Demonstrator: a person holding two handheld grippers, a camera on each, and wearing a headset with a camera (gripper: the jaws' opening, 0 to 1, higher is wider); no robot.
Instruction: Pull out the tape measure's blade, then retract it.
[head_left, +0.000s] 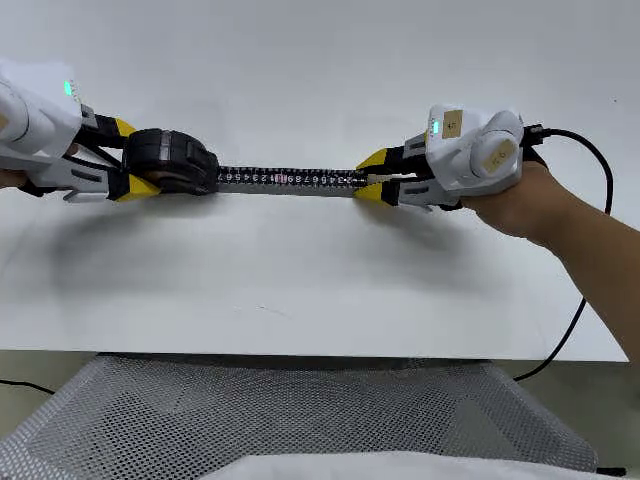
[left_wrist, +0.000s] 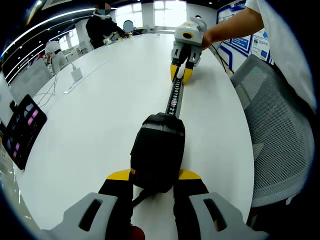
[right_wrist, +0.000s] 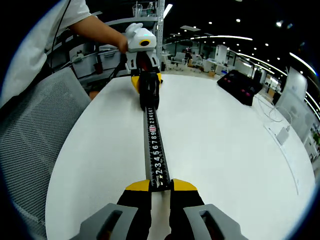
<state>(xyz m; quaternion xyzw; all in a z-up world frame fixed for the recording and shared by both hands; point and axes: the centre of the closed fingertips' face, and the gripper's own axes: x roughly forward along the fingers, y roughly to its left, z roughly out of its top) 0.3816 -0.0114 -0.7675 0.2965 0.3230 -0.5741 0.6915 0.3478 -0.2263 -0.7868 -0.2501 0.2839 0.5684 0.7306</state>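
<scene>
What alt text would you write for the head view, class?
The left tongs grip a tape measure's black case while the right tongs pinch the tip of its pulled-out blade, stretched over a white table.

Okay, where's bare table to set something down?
The table is bare between the blade and its near edge, and behind the blade. Crowded along the line: left gripper on the tape measure, right gripper on the blade's tip.

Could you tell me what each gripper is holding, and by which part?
The left gripper clamps the black tape measure case at its rear end; the right gripper pinches the tip of its black numbered blade.
</scene>
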